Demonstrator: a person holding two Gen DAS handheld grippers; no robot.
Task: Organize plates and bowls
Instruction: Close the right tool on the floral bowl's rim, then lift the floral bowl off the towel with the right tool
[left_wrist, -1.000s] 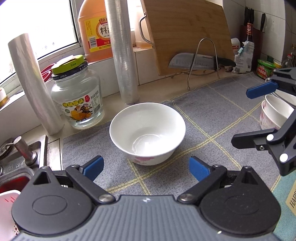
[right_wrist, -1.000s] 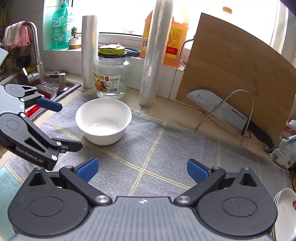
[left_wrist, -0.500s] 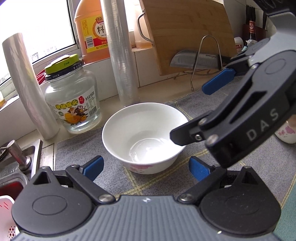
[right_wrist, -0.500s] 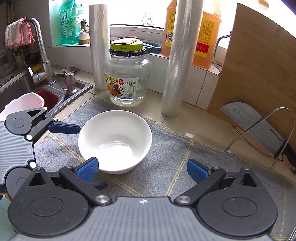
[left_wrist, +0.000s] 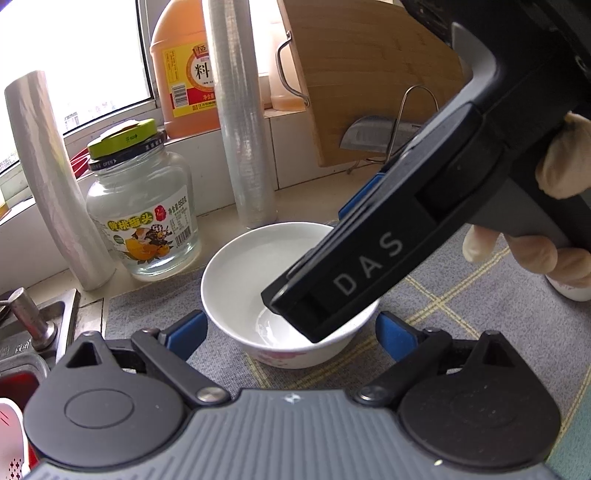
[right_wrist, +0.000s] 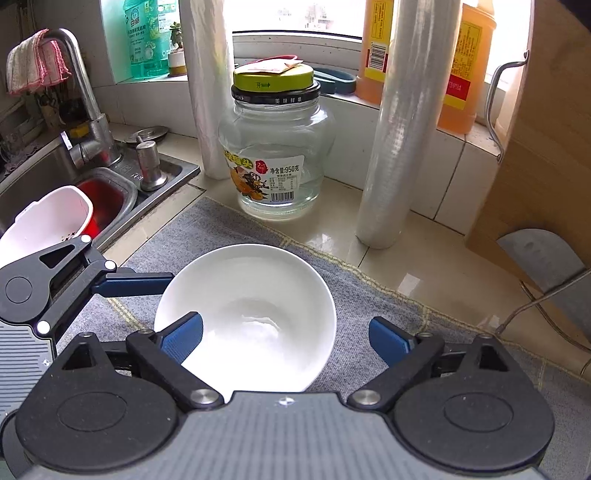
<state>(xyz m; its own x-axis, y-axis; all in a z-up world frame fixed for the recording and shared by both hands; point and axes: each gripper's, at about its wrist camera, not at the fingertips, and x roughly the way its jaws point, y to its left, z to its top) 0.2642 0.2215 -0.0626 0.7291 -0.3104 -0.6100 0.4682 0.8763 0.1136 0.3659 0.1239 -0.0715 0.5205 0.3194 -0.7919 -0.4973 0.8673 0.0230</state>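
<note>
Here, one bowl (right_wrist: 258, 295); two film rolls (right_wrist: 399, 147); one jar (right_wrist: 277, 158).

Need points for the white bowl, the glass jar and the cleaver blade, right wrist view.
white bowl (right_wrist: 251, 295): right wrist view, on the inner wall.
glass jar (right_wrist: 275, 136): right wrist view, on the clear body above the label.
cleaver blade (right_wrist: 543, 266): right wrist view, on the flat grey face.

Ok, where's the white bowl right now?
The white bowl sits on the grey mat, in front of the glass jar, under the right gripper.
</note>
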